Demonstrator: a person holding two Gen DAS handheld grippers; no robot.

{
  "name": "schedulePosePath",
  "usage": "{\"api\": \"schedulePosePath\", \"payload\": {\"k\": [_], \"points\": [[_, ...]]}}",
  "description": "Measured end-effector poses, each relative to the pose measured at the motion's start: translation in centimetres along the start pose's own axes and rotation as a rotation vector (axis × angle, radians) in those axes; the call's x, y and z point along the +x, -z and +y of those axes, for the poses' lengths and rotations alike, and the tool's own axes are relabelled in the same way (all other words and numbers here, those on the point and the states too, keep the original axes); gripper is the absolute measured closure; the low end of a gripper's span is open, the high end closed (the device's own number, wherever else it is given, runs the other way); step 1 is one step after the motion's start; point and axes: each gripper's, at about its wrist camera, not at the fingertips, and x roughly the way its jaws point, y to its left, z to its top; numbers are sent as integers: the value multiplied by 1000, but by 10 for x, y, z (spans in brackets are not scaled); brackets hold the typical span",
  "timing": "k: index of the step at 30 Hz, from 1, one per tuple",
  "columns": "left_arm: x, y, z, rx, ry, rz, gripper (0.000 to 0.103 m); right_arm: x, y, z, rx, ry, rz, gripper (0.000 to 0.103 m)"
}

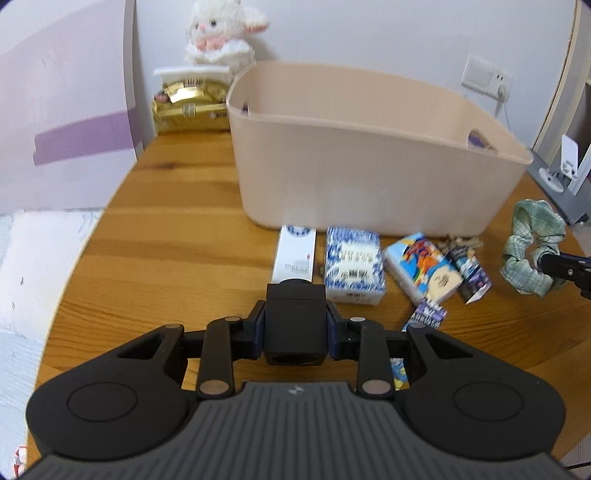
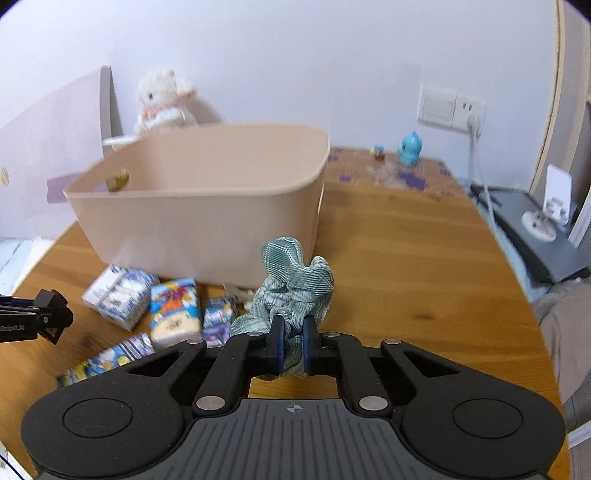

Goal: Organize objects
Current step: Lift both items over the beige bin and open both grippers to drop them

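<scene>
My left gripper (image 1: 295,328) is shut on a black cube-shaped box (image 1: 295,325), held above the wooden table in front of a beige plastic bin (image 1: 369,177). My right gripper (image 2: 293,338) is shut on a green plaid scrunchie (image 2: 295,280), lifted near the bin's (image 2: 207,206) right front corner. The scrunchie also shows in the left wrist view (image 1: 532,243) with the right gripper's fingertips (image 1: 565,267) on it. Small boxes lie before the bin: a white one (image 1: 295,254), a blue-patterned one (image 1: 352,266), a colourful one (image 1: 421,267).
A white plush rabbit (image 1: 221,33) and gold packets (image 1: 188,107) sit behind the bin's left end. A blue figurine (image 2: 410,147) stands at the back right. Small card packs (image 2: 110,356) lie near the table's front. A grey stand (image 2: 535,229) sits off the right edge.
</scene>
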Motion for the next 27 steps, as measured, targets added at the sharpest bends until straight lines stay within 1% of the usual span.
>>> {"api": "schedulePosePath", "payload": {"k": [6,10,13,16,19,21,25,27], "points": [[-32,-18,-8,20,9,-97,69,-41,-21,12,-43,10,-113,95],[-47,-36,-13,32,4,-168,69,-58,-40,22,-73,27,-190,95],[-49,-51,-18,46,-2,-206,69,-63,-54,27,-89,37,-228,95],[-47,-69,-23,63,-15,-251,69,-57,-70,31,-102,39,-255,95],[-35,-89,-28,68,-34,-272,69,-46,-83,36,-101,31,-262,95],[-25,-101,-31,66,-49,-272,69,-33,-91,36,-104,40,-255,95],[1,-120,-39,76,-59,-240,69,-5,-101,37,-105,34,-215,95],[14,-124,-44,88,-67,-216,69,10,-104,36,-100,25,-185,95]]}}
